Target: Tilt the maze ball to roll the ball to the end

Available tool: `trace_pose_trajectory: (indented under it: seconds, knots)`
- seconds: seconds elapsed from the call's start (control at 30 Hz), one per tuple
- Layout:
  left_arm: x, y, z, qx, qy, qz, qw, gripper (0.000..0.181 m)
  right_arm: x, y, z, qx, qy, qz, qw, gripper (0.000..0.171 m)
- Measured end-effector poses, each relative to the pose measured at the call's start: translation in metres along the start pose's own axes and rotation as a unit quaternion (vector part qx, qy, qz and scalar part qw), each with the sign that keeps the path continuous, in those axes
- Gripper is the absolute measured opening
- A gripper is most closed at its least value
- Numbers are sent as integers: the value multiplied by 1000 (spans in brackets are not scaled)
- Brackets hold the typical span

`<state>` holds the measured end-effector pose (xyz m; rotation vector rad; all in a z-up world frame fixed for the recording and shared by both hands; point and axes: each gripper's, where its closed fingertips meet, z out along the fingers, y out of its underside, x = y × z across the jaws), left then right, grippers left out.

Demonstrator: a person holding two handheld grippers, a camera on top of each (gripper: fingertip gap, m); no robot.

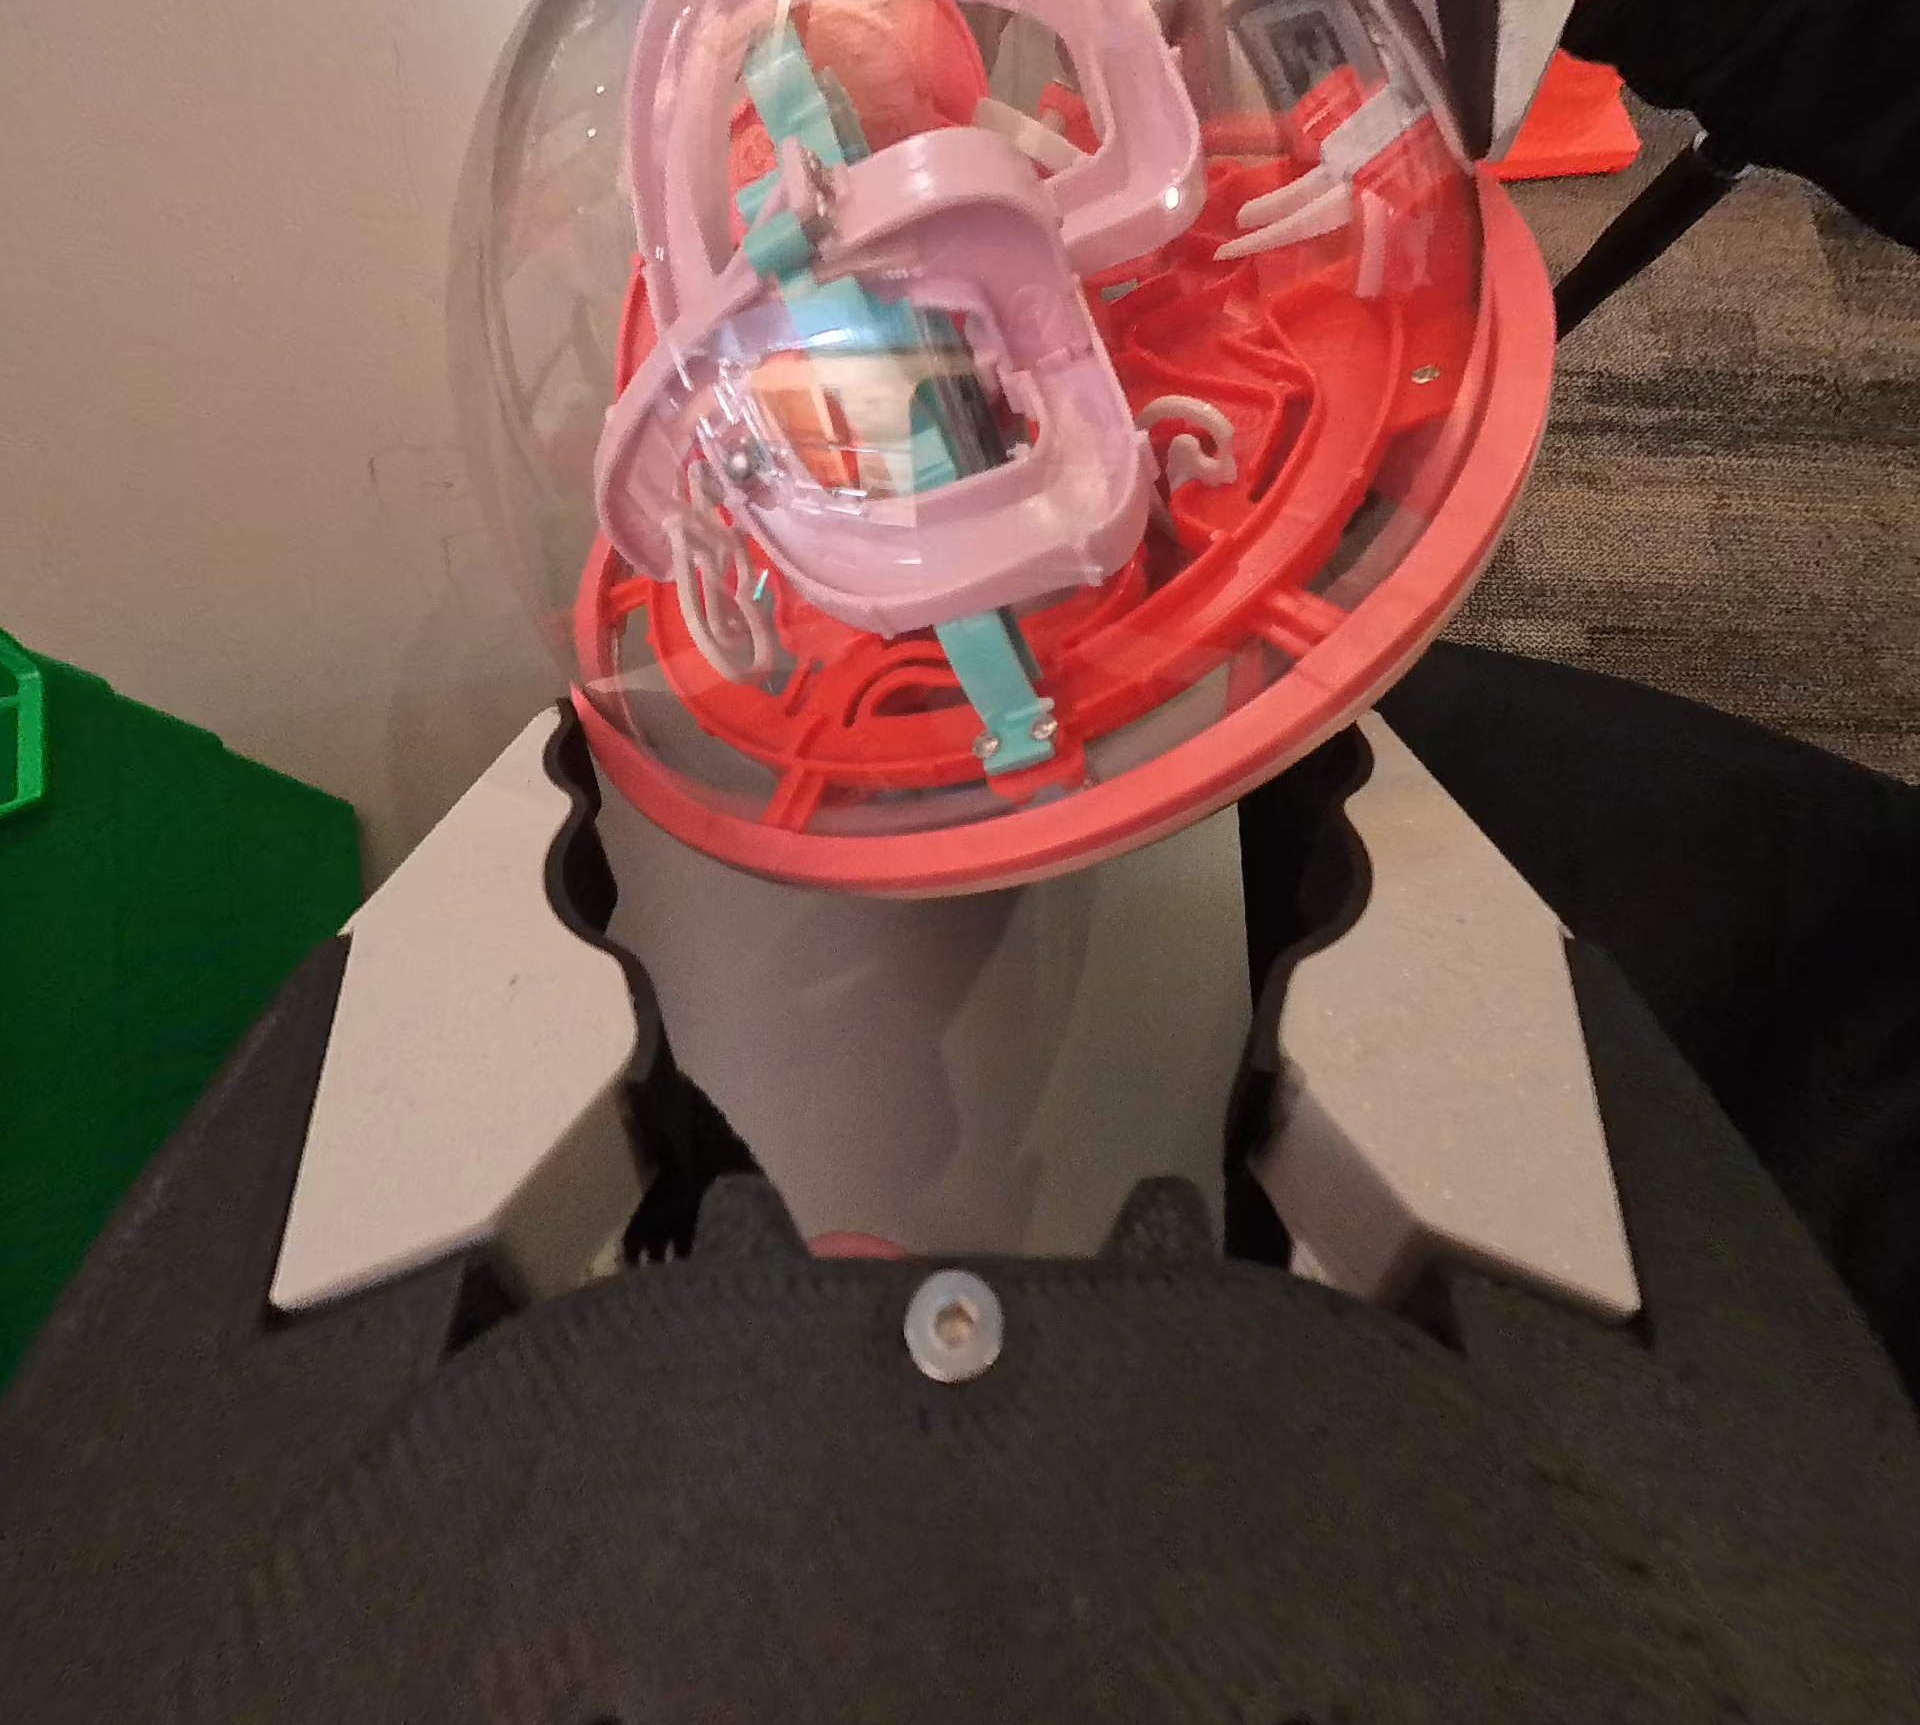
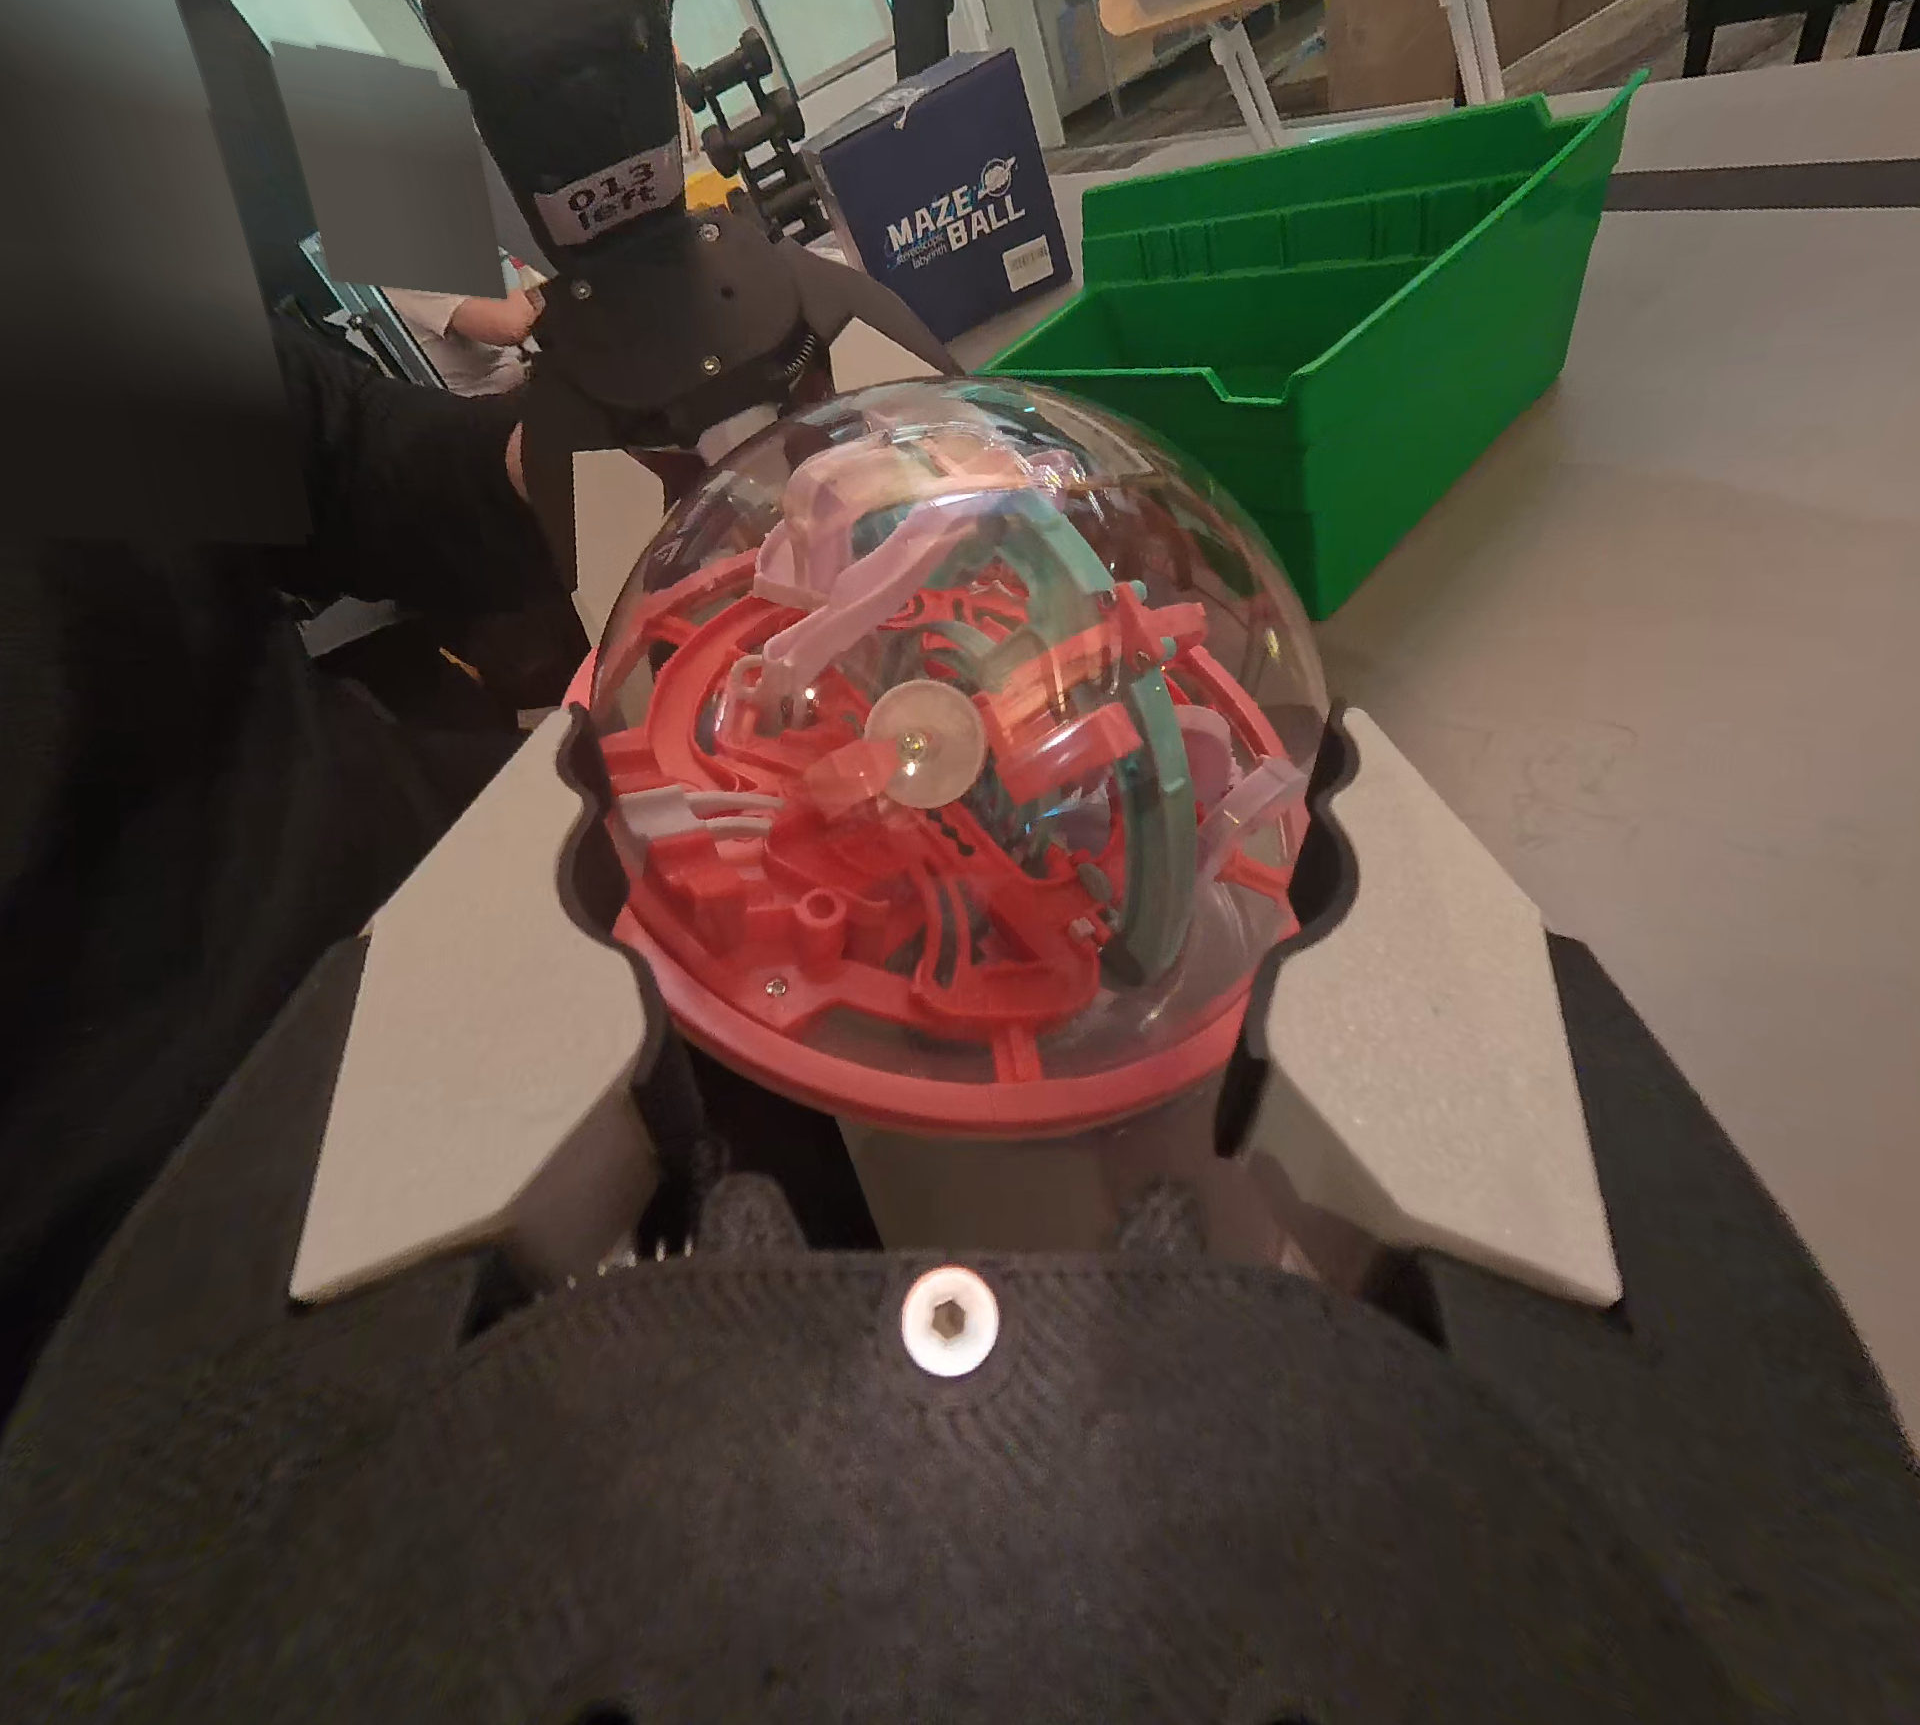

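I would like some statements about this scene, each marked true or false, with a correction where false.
1. Both grippers hold the maze ball. True: the left gripper and the right gripper each have a finger on either side of it.
2. The ball's rim is blue. False: it is red.
3. A small metal ball sits on the pink track. True.
4. The green bin lies on the floor. False: it stands on the table.
5. The green bin holds the maze ball. False: the ball is apart from it, between the gripper fingers.
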<state>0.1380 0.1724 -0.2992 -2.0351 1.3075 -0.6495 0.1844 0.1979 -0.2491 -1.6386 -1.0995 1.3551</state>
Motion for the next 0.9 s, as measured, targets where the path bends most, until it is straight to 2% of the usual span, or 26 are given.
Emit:
trace_pose_trajectory:
  seconds: [0.9]
  knots:
    - [-4,-9,-6,-27,12,27,999,134,2,7,-5,19,-1,19,1000,131]
